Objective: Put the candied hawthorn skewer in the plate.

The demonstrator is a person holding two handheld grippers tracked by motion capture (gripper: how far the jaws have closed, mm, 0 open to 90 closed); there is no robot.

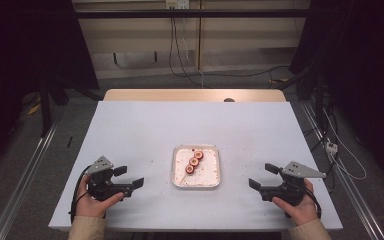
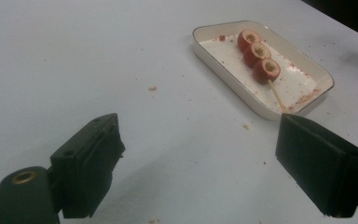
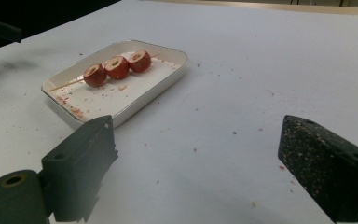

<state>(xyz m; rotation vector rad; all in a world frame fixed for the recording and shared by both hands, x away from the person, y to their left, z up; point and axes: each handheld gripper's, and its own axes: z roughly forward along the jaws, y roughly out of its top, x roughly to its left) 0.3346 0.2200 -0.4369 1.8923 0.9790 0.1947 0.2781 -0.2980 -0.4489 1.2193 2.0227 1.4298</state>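
High view — skewer (image 1: pixel 194 162) lies in tray (image 1: pixel 215 175); left tool (image 1: pixel 129 177) and right tool (image 1: pixel 263 176) gape wide, empty.

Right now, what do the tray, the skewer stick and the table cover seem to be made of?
The tray looks like glazed ceramic or enamel: glossy white walls, thin dark rim line. The skewer stick looks like bare wood or bamboo, pale tan and matte, threaded through three red fruit pieces. The table cover seems a matte white sheet, maybe paper or plastic; I cannot tell which.
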